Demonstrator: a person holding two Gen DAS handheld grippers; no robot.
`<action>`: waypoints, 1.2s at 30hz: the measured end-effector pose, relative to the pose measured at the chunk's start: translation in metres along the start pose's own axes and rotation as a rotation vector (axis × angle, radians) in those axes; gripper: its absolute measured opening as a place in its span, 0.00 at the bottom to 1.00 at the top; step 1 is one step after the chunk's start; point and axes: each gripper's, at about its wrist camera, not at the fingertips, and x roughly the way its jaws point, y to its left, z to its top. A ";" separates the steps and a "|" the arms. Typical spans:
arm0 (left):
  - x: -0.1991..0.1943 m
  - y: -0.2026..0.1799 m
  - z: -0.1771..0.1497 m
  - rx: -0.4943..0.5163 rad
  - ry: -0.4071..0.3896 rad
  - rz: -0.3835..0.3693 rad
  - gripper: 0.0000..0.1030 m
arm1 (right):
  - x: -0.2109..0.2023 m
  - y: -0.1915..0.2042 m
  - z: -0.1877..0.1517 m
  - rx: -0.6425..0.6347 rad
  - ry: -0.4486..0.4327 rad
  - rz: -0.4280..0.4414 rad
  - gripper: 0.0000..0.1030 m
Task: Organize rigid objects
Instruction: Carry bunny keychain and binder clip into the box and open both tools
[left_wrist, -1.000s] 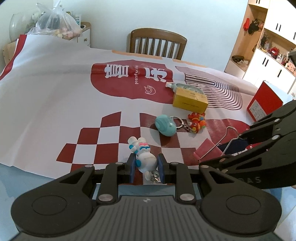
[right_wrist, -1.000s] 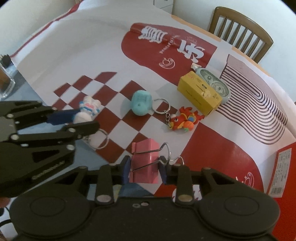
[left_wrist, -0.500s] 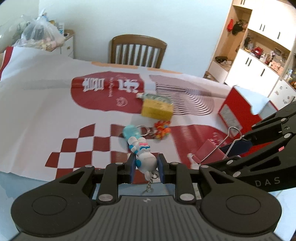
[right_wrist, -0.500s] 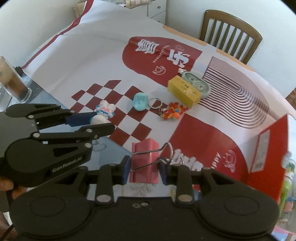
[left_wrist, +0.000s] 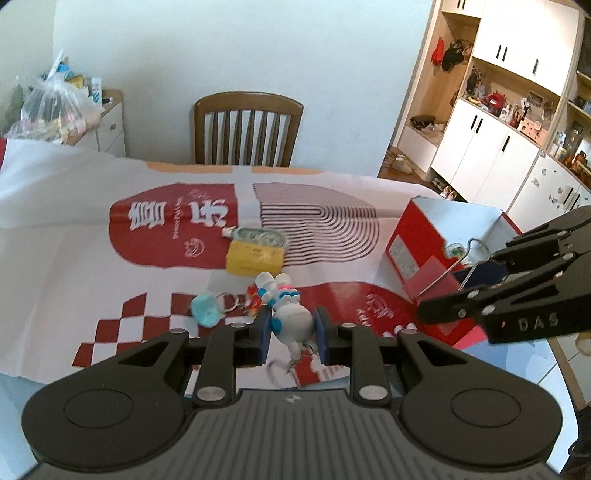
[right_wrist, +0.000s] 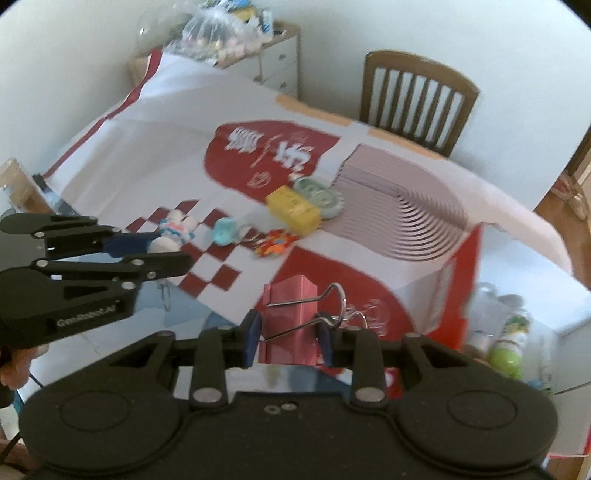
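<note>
Both loads are airborne above the bench (left_wrist: 55, 229). The left hand-held gripper (left_wrist: 291, 334) pinches the toy (left_wrist: 286, 314) by its rounded white body, ears pointing forward and the chain dangling below; the right hand-held gripper (right_wrist: 290, 339) pinches the clip (right_wrist: 291, 314) across its pink body, with the wire handles projecting toward the right. The red box (left_wrist: 413, 243), open-topped and apparently the collection point, stands on the bench's right side, with the clip held just beside it in the left view. Risks noted: the toy's body is smooth and curved, so the flat pads hold a small contact area and it may rotate or slip out during travel; its loose chain may snag the box rim. The clip's handles may catch the box wall or the other gripper, as the two tools sit near each other. The right view is blurred, suggesting fast motion, which raises the chance of either slip. The teal charm (left_wrist: 205, 312), orange charm (right_wrist: 275, 245) and yellow box (left_wrist: 255, 256) lie on the cloth, not yet collected.
</note>
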 end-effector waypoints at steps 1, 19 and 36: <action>0.000 -0.006 0.003 0.003 -0.001 0.003 0.23 | -0.004 -0.008 -0.001 0.006 -0.010 -0.003 0.30; 0.053 -0.178 0.045 0.125 0.028 -0.094 0.23 | -0.036 -0.182 -0.039 0.098 -0.034 -0.133 0.30; 0.175 -0.270 0.043 0.153 0.281 -0.107 0.23 | 0.027 -0.281 -0.087 0.174 0.109 -0.192 0.30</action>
